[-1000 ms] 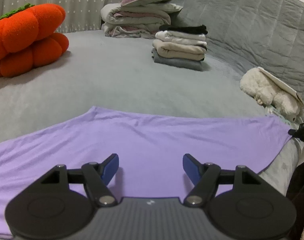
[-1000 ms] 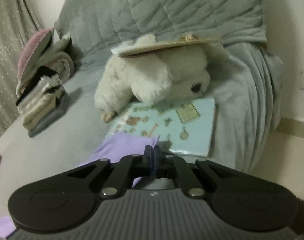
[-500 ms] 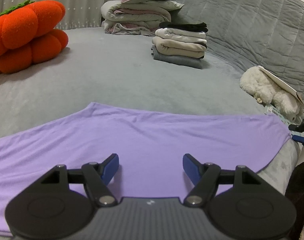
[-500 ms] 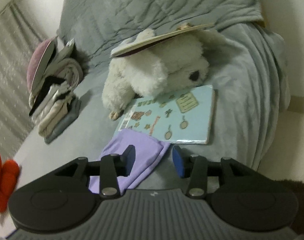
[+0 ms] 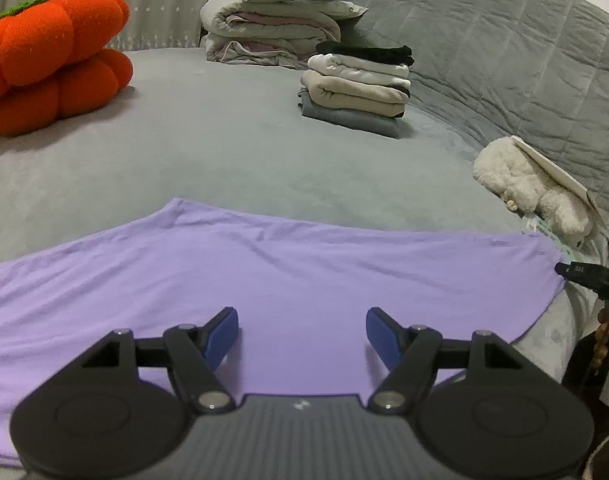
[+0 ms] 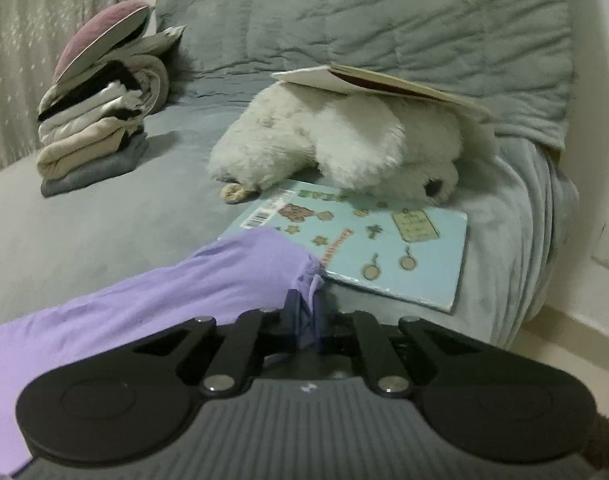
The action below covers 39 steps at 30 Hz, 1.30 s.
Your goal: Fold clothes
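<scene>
In the left wrist view, the left tool (image 5: 302,330) is held apart above the purple garment (image 5: 264,280) spread on the bed (image 5: 224,160), so 1 side could drag unguided. In the right wrist view, the right tool (image 6: 306,320) is clamped on the garment's corner, which could snag the picture book (image 6: 384,248).

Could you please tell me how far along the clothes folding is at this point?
Done: a stack of folded clothes sits further back on the bed. In hand: the purple garment lies spread flat, the right gripper shut on its corner beside the blue book, while the left gripper hovers open above it. Left: every fold on this garment, then stacking it.
</scene>
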Tool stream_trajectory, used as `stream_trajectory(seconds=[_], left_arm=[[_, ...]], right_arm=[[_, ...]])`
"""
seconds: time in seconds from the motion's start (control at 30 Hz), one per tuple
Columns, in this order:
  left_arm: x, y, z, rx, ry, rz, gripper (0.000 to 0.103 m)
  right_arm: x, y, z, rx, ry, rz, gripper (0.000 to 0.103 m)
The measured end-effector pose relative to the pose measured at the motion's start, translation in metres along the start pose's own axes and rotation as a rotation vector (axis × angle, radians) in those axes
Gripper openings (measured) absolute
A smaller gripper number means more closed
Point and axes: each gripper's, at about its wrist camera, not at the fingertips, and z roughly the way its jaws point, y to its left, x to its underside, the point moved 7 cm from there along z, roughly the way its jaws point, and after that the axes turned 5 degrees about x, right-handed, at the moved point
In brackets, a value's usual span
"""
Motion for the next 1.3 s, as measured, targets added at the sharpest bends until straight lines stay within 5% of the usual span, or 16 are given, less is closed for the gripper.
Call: stream_trajectory(seconds=[0.3, 0.67, 1.0, 1.3], left_arm=[[-0.003, 0.01, -0.002, 0.155, 0.005, -0.222, 0.072], [0.001, 0.028, 0.006, 0.341, 0.015, -0.506, 0.07], [0.008, 0.02, 0.019, 0.449, 0.068, -0.593, 0.065], [0.008, -0.002, 0.04, 0.539, 0.113, -0.643, 0.059]], right_arm=[[-0.016, 0.031, -0.023, -0.075, -0.059, -0.073, 0.006], [-0.009, 0.136, -0.071, -0.351, -0.077, -0.328, 0.006], [0.029, 0.209, -0.12, -0.548, -0.082, -0.54, 0.006], [0.059, 0.231, -0.148, -0.609, -0.152, -0.689, 0.006]])
